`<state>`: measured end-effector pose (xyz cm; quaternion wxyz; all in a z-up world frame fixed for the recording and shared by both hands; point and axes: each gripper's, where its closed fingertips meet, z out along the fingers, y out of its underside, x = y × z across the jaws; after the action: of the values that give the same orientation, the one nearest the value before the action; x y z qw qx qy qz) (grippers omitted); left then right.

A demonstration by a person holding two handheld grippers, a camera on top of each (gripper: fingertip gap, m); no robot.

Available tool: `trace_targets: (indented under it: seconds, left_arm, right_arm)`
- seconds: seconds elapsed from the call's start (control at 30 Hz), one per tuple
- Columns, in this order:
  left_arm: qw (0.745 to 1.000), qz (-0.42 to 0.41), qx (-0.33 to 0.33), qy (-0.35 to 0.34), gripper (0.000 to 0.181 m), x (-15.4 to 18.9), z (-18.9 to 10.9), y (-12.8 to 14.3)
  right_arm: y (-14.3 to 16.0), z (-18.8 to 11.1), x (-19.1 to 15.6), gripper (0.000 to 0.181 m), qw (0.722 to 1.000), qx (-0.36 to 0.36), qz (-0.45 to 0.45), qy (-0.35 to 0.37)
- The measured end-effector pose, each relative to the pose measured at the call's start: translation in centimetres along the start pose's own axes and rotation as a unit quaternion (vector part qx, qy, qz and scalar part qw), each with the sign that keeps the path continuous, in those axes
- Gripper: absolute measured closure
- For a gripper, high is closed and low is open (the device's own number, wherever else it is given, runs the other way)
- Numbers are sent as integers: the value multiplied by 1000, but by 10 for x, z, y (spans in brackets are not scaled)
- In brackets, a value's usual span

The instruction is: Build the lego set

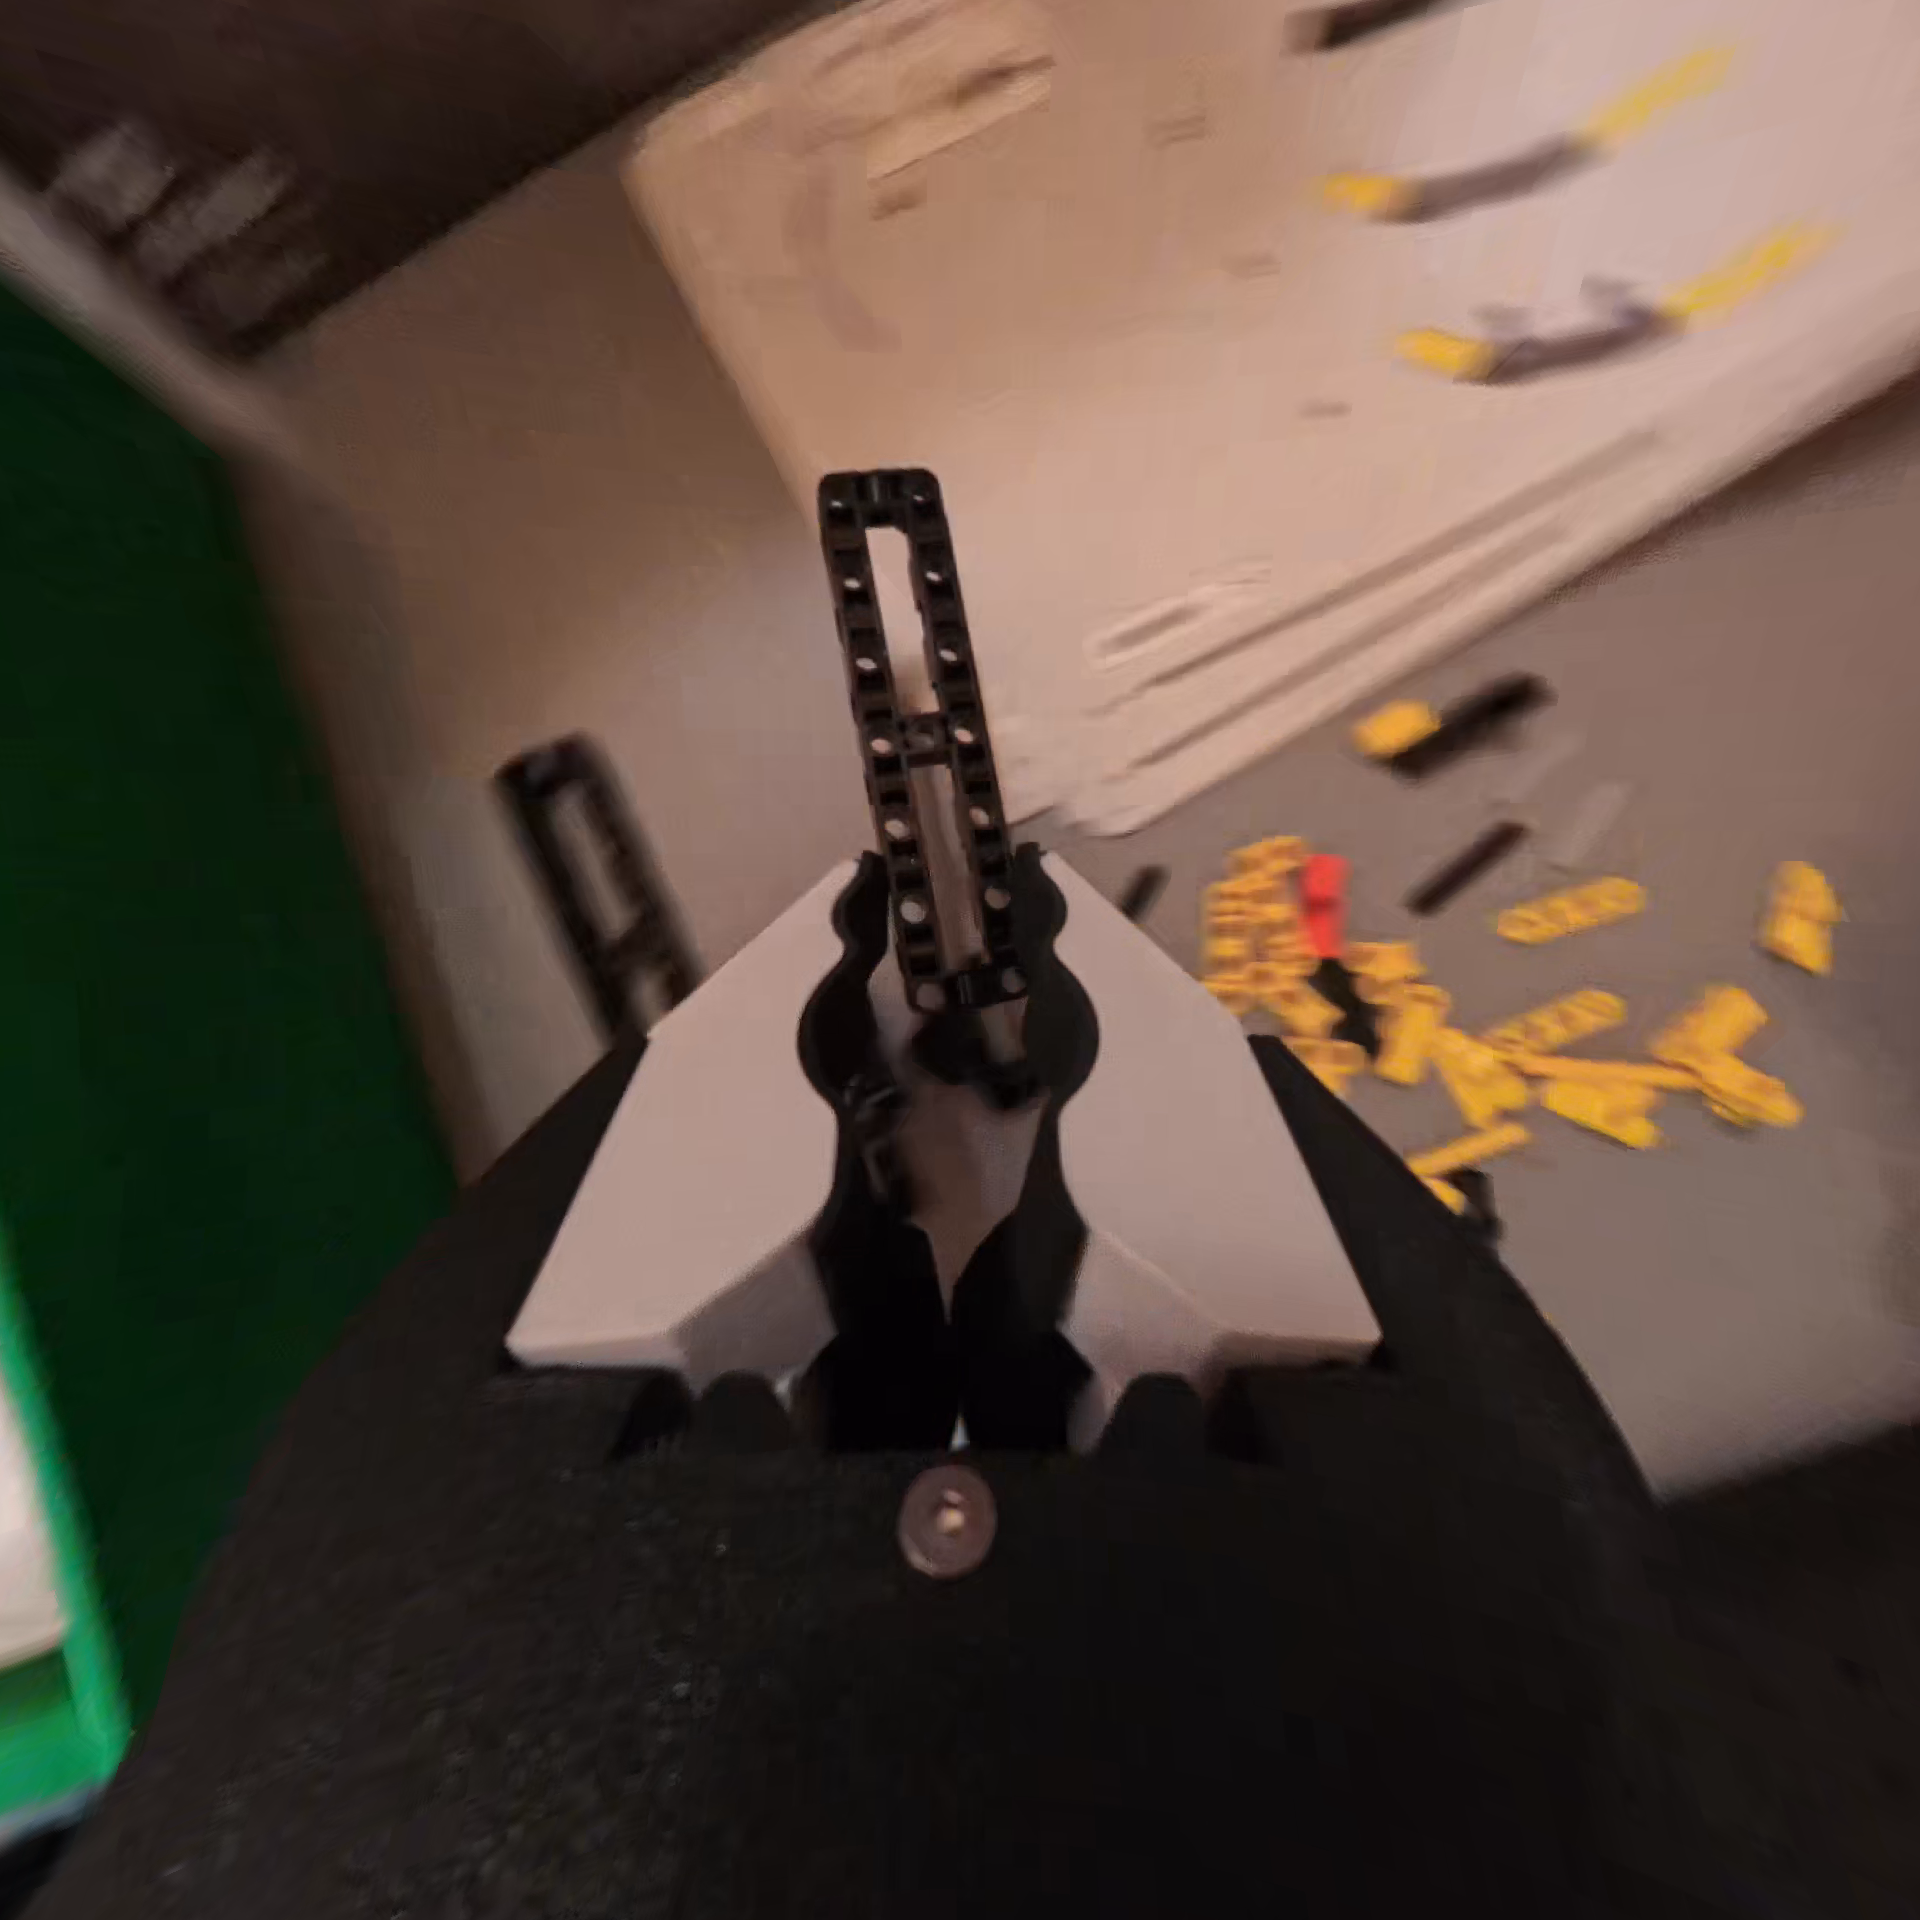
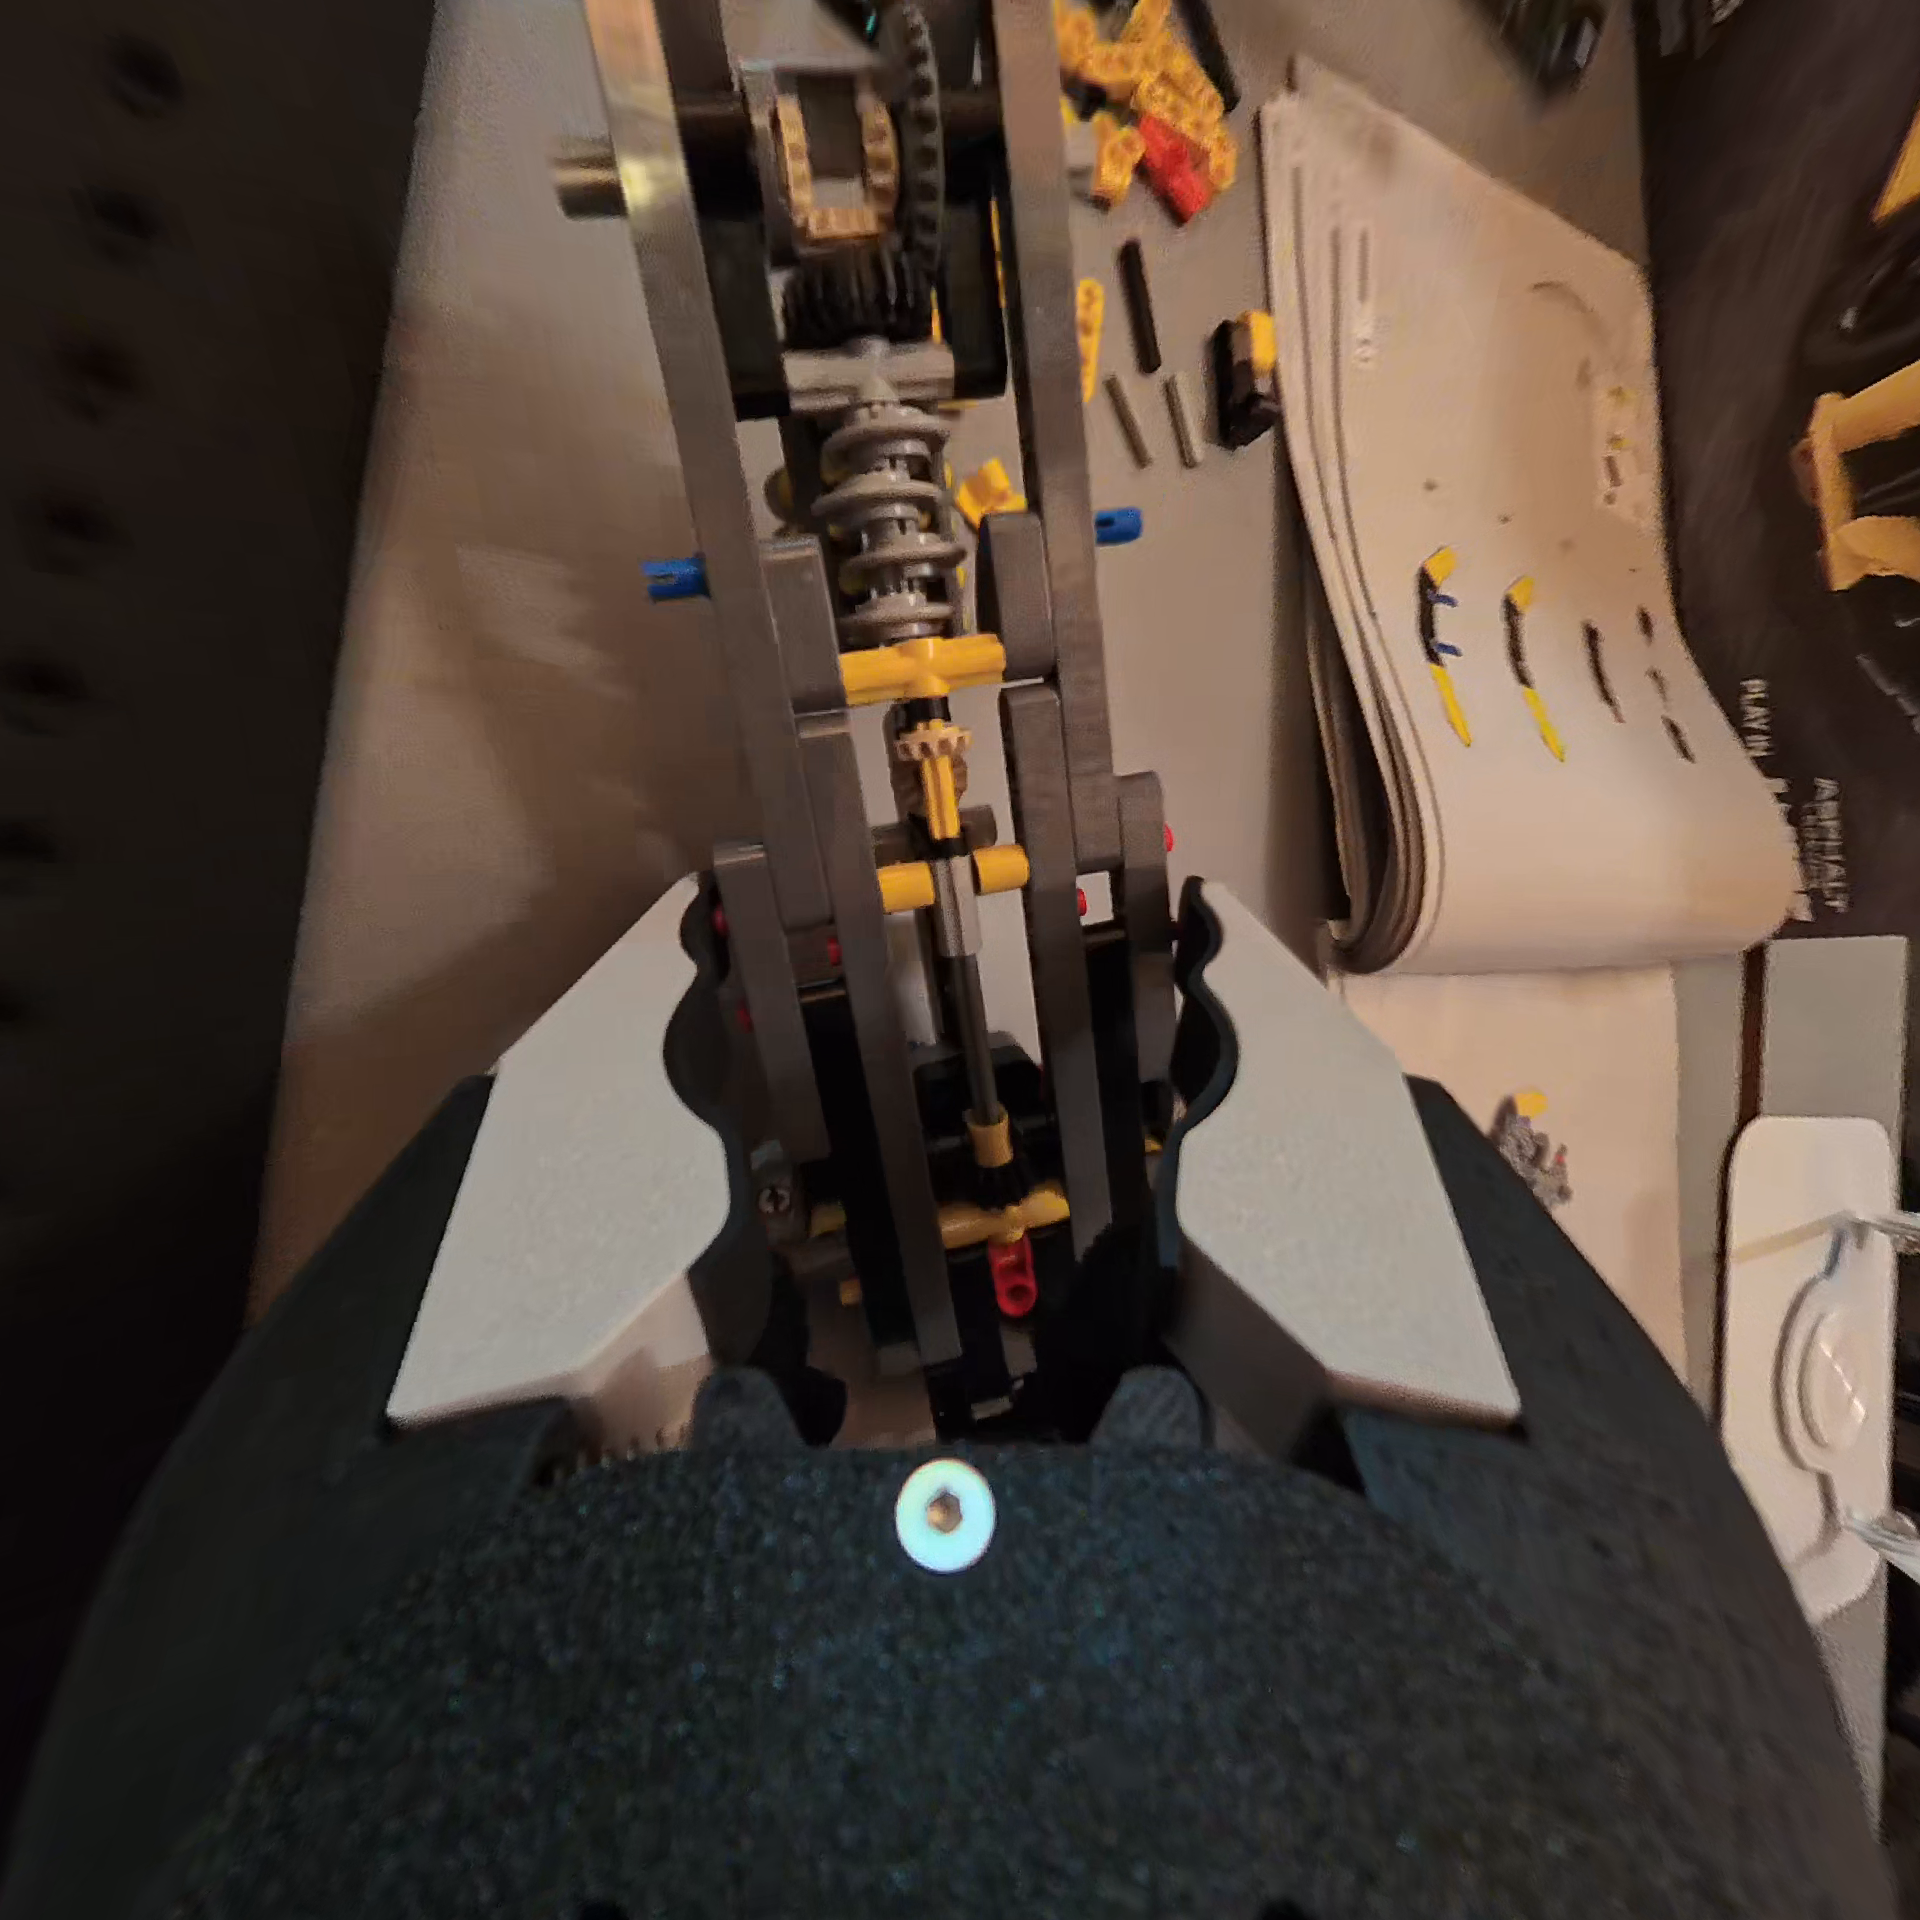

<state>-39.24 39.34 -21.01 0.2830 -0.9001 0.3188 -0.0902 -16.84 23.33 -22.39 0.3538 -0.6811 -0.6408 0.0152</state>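
- Right gripper (image 2: 940, 1049): jaws clamp the long grey-and-black geared Lego assembly (image 2: 894, 644), which reaches ahead.
- Loose yellow bricks (image 2: 1138, 88) far ahead-right; open white instruction booklet (image 2: 1507, 582) right, on the bench (image 2: 478, 623).

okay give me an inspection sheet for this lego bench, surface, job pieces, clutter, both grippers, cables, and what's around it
Surface: grey table, mostly covered with parts and paper.
Job's things: black frame piece held upright in the left gripper; grey model with gears and yellow connectors held in the right gripper; open instruction booklet beside it.
Clutter: heap of loose yellow pieces with a red piece; black pins scattered nearby; another black frame lying on the table.
Grippers: left shut on the frame piece; right shut on the model's near end.
Cables: nothing seen.
Surroundings: green box at left, blurred; white plastic tray at right.
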Motion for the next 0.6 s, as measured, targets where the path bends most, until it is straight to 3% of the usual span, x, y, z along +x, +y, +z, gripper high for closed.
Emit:
trace_targets:
  seconds: [0.07, 0.17, 0.27, 0.53, 0.6]
  left_arm:
    - [995, -96, -14, -13, 159, -40, 3, 18]
    - [989, -143, -44, -19, 159, -66, 14, 39]
    - [989, -132, -52, -41, 159, -73, 14, 39]
    - [993, -111, -49, -11, 159, -59, 24, 34]
    - [992, -115, -47, -4, 148, -53, 21, 30]
  right_arm:
    - [1, 9, -2, 96, 1000, -19, -6, -24]
    - [-1, 13, 0, 97, 998, -37, -16, -45]
    - [-1, 13, 3, 101, 997, -48, -22, -53]
    - [-2, 12, 1, 101, 998, -43, -8, -54]
    - [-2, 12, 0, 101, 998, -41, -7, -52]
